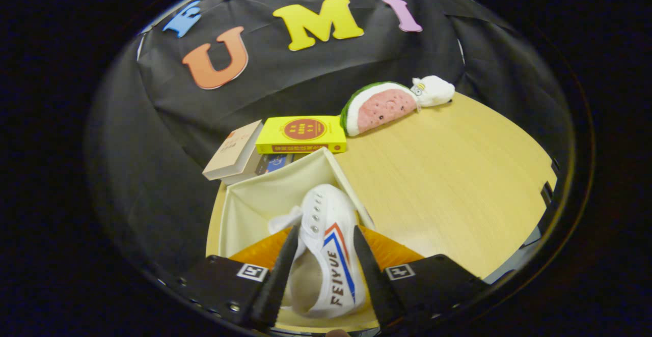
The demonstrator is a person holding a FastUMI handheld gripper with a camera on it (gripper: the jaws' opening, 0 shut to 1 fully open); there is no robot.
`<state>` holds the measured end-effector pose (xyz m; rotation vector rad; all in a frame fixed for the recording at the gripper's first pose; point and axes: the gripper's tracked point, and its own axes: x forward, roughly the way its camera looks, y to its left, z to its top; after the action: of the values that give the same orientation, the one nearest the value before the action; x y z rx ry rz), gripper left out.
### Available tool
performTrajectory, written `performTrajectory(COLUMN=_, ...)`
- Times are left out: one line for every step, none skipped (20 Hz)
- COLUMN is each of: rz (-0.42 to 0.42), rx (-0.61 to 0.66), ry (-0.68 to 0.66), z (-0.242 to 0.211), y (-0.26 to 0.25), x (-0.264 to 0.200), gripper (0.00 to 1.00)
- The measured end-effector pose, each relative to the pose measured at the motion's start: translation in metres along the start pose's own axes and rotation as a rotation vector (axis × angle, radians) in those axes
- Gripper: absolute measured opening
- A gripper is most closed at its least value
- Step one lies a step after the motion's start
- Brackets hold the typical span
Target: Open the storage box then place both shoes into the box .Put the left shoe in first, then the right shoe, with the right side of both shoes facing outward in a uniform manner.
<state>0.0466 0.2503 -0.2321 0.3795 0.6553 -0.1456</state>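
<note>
Squarely between the jaws, which clamp its sides, the white shoe (pixel 326 255) hangs over the open storage box (pixel 254 199).

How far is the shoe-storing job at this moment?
Done: the cream fabric storage box stands open. In hand: the gripper is shut on a white canvas shoe with red and blue stripes, toe over the box. Left: setting it down and adding the other shoe; which shoe this is, I cannot tell.
</note>
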Motion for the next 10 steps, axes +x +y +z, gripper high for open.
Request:
performTrajectory(rz=0.013, rx=-0.033, ry=-0.026, z=0.006, y=0.001, x=-0.01, gripper=0.83)
performTrajectory(rz=0.028, rx=-0.063, ry=-0.037, z=0.009, y=0.005, x=-0.016, gripper=0.85)
performTrajectory(rz=0.038, rx=-0.087, ry=-0.044, z=0.012, y=0.004, x=-0.024, gripper=0.86)
performTrajectory(rz=0.048, rx=-0.107, ry=-0.061, z=0.019, y=0.002, x=-0.033, gripper=0.86)
performTrajectory(rz=0.055, rx=-0.126, ry=-0.086, z=0.028, y=-0.002, x=-0.044, gripper=0.86)
performTrajectory(rz=0.054, rx=-0.149, ry=-0.12, z=0.039, y=-0.007, x=-0.057, gripper=0.87)
performTrajectory(rz=0.049, rx=-0.171, ry=-0.159, z=0.052, y=-0.016, x=-0.068, gripper=0.89)
performTrajectory(rz=0.045, rx=-0.189, ry=-0.199, z=0.066, y=-0.025, x=-0.081, gripper=0.91)
performTrajectory(rz=0.037, rx=-0.203, ry=-0.237, z=0.081, y=-0.036, x=-0.095, gripper=0.92)
performTrajectory(rz=0.028, rx=-0.215, ry=-0.279, z=0.097, y=-0.049, x=-0.111, gripper=0.93)
